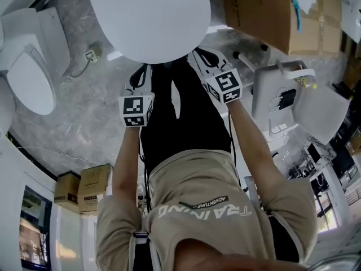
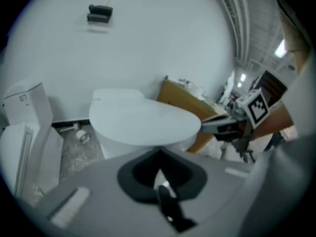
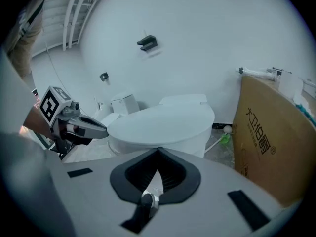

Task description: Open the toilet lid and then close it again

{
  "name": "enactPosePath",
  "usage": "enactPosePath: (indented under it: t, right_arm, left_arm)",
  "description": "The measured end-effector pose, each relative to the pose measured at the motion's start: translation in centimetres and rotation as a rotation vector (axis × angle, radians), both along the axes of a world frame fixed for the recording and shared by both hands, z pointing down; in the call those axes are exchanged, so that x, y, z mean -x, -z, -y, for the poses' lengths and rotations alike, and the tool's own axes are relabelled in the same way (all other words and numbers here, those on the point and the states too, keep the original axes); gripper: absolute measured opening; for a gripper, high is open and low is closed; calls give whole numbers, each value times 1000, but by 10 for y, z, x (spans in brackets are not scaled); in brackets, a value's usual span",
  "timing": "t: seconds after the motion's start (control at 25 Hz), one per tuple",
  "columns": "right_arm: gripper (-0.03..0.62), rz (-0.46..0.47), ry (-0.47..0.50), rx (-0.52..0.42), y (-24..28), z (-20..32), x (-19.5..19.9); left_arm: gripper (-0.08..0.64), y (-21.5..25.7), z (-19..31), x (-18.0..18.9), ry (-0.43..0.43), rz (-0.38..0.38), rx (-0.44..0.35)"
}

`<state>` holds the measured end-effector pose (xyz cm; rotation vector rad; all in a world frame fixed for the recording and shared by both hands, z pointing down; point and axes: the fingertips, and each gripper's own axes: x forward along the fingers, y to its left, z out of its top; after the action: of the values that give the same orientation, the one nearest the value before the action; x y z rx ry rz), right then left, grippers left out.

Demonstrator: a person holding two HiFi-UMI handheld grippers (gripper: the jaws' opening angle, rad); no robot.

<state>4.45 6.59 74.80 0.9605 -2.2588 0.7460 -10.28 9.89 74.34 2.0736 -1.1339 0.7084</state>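
White and glossy, the toilet lid fills the 12 o'clock part of the head view, lying flat and closed over the bowl. The person faces it with both arms stretched forward. The left gripper reaches the oval's rim at about 6 o'clock, and the right gripper reaches it at about 4 o'clock. Contact cannot be confirmed from here. A second toilet sits at 9 o'clock on the grey marbled floor, and a cardboard box stands at 1 o'clock.

From the left gripper view, the left gripper has its jaws pressed together, with nothing between them. The toilet lid lies just beyond, level, with the cistern behind it at 11 o'clock. At 3 o'clock the right gripper brings its narrow tip to the lid's edge.

From the right gripper view, the right gripper is likewise fully closed and empty. The toilet lid is ahead at centre. The left gripper comes in from 9 o'clock with its pointed tip at the rim. The cardboard box stands at 3 o'clock.

The closed jaws probably serve as thin wedges. One on each side of the front edge would slip beneath and raise the lid evenly. Opening looks about to begin.
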Motion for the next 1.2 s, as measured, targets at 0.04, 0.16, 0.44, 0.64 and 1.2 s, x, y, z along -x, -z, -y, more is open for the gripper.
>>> enactPosePath:
  t: [0.04, 0.16, 0.44, 0.64, 1.2]
  right_arm:
    - [14, 0, 0, 2, 7, 3, 0]
    - [12, 5, -1, 12, 30, 14, 1]
    - [14, -11, -54, 48, 75, 42, 7]
    - [14, -41, -38, 31, 106, 65, 13]
    - [14, -32, -26, -70, 184, 147, 26]
  left_arm:
    - [5, 8, 3, 0, -7, -4, -4]
    - [5, 31, 14, 1, -28, -11, -30]
    - [5, 76, 42, 7, -5, -59, -46]
    - [6, 106, 65, 13, -16, -91, -75]
    - [6, 185, 146, 26, -23, -127, -200]
